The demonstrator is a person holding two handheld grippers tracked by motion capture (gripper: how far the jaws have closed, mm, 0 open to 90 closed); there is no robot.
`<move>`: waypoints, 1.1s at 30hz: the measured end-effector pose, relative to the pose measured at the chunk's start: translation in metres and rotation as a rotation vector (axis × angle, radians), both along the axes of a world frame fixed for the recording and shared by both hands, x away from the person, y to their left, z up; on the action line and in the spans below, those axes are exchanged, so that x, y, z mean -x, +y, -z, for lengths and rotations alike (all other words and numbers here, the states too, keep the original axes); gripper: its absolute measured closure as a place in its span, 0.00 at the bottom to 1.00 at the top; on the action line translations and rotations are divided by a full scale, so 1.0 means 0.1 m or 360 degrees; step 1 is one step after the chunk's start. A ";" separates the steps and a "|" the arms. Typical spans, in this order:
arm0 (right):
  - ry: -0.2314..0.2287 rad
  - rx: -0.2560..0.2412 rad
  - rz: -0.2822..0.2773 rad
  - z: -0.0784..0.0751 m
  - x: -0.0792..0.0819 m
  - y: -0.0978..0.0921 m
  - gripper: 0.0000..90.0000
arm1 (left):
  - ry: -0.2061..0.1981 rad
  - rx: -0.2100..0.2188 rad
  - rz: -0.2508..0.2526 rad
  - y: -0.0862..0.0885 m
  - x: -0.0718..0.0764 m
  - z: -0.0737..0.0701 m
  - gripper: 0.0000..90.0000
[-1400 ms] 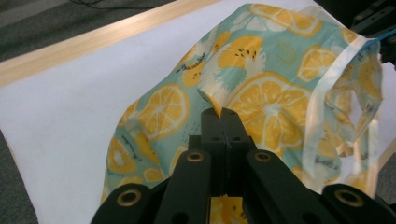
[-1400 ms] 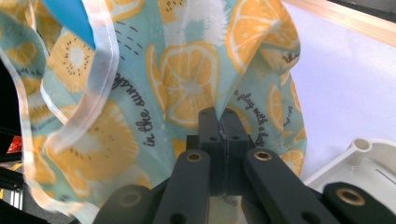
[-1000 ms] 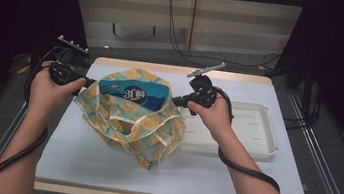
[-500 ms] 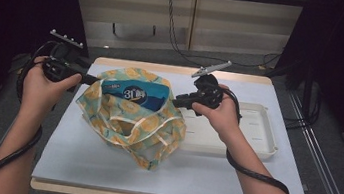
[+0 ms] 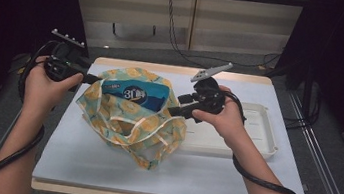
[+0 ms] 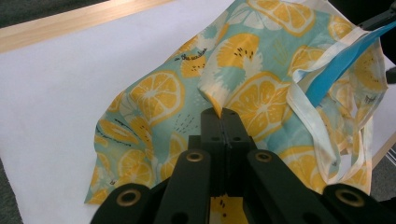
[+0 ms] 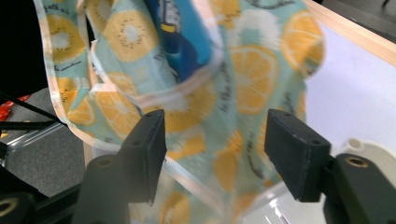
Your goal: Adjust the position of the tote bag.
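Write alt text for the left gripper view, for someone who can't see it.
The left gripper has its two black jaws shut on a fold of a lemon-print cloth bag, lifting it off the white table. A blue packet shows at the bag's open mouth, upper right, beside the bag's pale handles.

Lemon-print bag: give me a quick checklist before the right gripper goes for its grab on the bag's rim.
1. Left gripper clamped on the lemon-print bag: ok, fabric pinched between shut jaws.
2. Right gripper open: ok, jaws wide apart.
3. Bag rim between the right jaws: cannot tell, image blurred.
4. Blue packet inside the bag: ok, visible through the mouth.
5. White tray clear of the bag: not ok, fabric overlaps its near edge.
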State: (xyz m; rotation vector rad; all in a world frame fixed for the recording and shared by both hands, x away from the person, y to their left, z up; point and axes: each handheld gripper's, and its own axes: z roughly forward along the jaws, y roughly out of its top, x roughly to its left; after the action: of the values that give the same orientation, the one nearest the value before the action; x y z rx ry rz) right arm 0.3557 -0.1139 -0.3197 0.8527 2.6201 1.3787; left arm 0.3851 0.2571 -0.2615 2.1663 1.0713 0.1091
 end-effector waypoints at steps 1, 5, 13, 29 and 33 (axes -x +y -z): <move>-0.0005 0.0007 -0.0012 0.01 -0.01 0.04 0.43 | -0.0009 -0.0018 0.0006 0.00 0.00 -0.01 1.00; -0.0018 0.0044 -0.0045 0.04 -0.03 0.15 0.61 | -0.0016 -0.0019 0.0015 0.00 0.01 -0.05 1.00; 0.0019 0.0015 -0.0074 -0.02 -0.05 0.11 1.00 | -0.0041 0.0001 0.0021 -0.01 0.02 -0.16 1.00; 0.0000 -0.0166 0.0049 -0.28 -0.10 -0.23 1.00 | -0.0077 0.0034 0.0032 -0.07 -0.05 -0.31 1.00; 0.0012 -0.0151 0.0073 -0.27 -0.14 -0.23 1.00 | -0.0041 0.0034 0.0013 -0.08 -0.11 -0.20 0.95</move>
State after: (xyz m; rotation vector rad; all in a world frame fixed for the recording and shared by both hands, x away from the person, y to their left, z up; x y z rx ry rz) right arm 0.3698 -0.1372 -0.2931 0.9250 2.5417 1.5009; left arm 0.3959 0.2495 -0.2415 2.1443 1.0448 0.1207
